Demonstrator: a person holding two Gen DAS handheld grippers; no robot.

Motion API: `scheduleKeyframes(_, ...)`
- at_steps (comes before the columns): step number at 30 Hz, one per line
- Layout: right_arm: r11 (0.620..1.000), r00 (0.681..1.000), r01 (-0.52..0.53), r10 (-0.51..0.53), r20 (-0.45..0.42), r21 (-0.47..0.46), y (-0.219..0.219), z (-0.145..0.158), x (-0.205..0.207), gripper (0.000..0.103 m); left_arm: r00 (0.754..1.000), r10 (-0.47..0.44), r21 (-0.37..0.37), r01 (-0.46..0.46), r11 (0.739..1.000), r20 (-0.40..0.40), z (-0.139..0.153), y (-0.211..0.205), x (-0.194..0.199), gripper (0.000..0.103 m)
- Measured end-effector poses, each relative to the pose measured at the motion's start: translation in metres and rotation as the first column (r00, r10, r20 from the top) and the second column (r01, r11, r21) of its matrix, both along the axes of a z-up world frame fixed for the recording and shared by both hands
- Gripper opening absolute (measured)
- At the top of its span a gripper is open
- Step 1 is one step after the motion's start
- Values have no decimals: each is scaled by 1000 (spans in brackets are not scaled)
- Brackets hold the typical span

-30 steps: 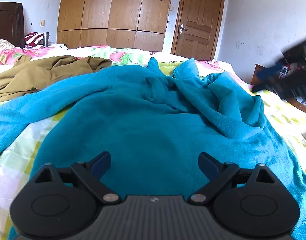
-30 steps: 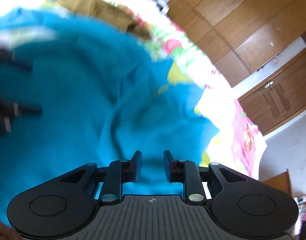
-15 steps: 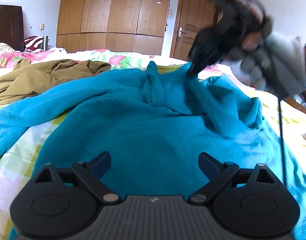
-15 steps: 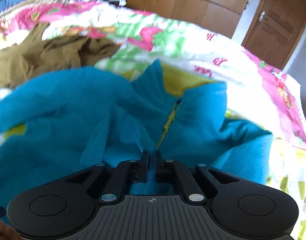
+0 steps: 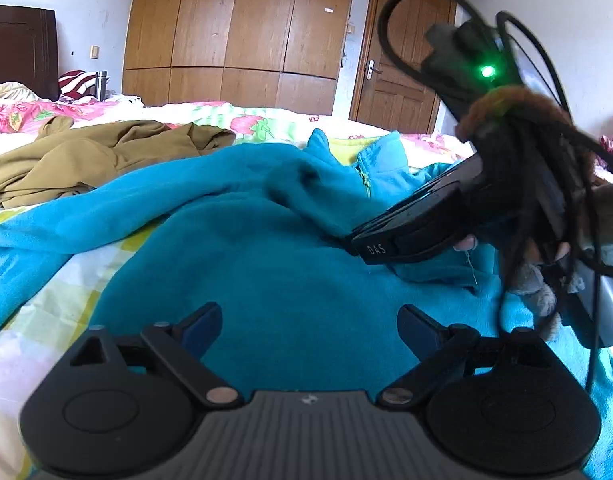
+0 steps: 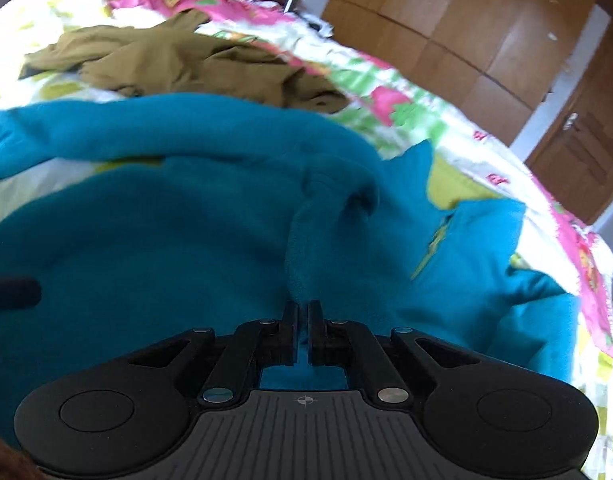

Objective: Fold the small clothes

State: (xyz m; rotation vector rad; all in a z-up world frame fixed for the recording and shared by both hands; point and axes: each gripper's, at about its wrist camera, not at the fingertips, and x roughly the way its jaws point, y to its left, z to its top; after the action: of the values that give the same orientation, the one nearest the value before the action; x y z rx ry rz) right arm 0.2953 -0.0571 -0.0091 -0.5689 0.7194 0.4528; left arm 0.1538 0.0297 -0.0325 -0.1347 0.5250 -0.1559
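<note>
Fleece top (image 5: pixel 290 264) fills mid-frame, collar toward upper right; my right hand-held gripper (image 6: pixel 303 320) pinches its raised ridge, left hand-held gripper (image 5: pixel 308 326) wide, empty, over lower body.

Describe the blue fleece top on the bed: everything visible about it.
The blue fleece top is a soft, fuzzy teal garment with a stand-up collar and a yellow-green zipper at the neck. It lies spread but rumpled on the floral bedsheet, one long sleeve stretched out to the side. The olive garment lies beyond it. The right gripper is shut on a raised fold below the collar; the left gripper is open above the lower body.
</note>
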Motion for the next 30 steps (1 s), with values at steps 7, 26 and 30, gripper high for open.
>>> scheduleKeyframes(7, 997, 997, -70, 70, 13, -13, 8, 15, -2, 16, 1000, 0, 0, 0, 1000, -1, 0, 1, -1, 103)
scheduleKeyframes(26, 688, 799, 588, -412, -438, 425, 2, 14, 137, 21, 1000, 19, 25, -19, 1000, 10, -2, 0, 1, 103)
scheduleKeyframes(30, 797, 862, 495, -401, -310, 345, 24, 13, 127, 5, 1000, 18, 5, -18, 1000, 1, -2, 4, 2, 103)
